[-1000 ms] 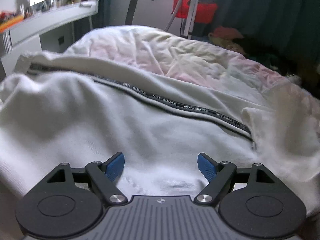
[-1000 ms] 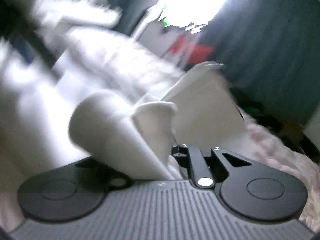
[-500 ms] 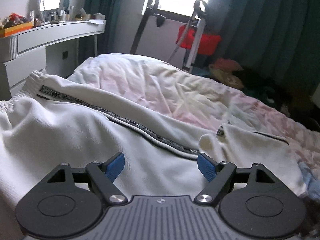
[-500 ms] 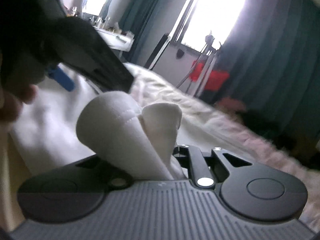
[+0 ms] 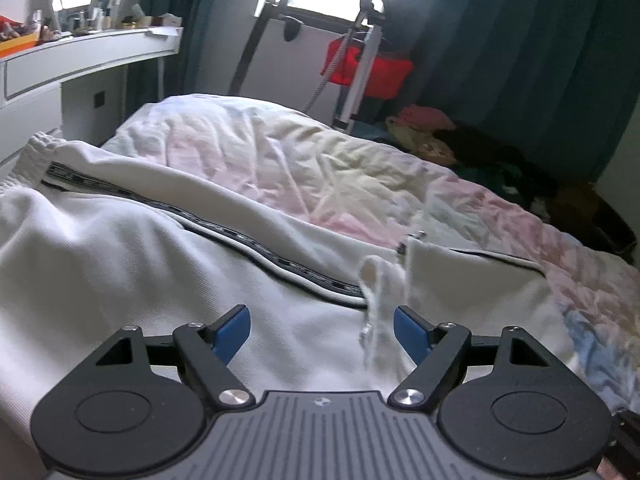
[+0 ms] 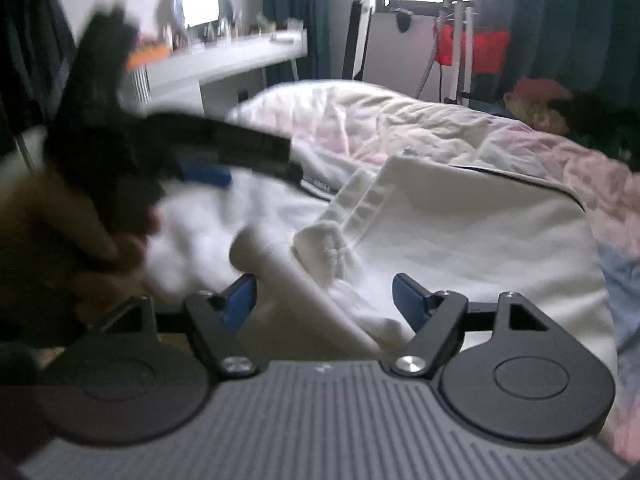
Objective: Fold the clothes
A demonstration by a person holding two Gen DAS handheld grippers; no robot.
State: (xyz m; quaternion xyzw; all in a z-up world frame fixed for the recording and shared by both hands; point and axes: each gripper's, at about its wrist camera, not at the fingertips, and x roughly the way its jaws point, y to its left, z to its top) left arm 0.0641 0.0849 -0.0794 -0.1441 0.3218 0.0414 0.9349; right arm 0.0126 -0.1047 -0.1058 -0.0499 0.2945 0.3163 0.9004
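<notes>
Both tools gape wide, gripping nothing: left tool (image 5: 322, 326) over one white garment (image 5: 120, 264) spread on the bed (image 5: 320, 168), right tool (image 6: 324, 294) with a loose fold (image 6: 316, 280) lying between its fingers.

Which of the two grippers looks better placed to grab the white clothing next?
Probably the right gripper: it is open with a fold of the white garment between its fingers. The left gripper, also open, has only flat cloth ahead.

Left gripper (image 5: 322, 330) and right gripper (image 6: 324, 298) both hold their jaws spread wide.
</notes>
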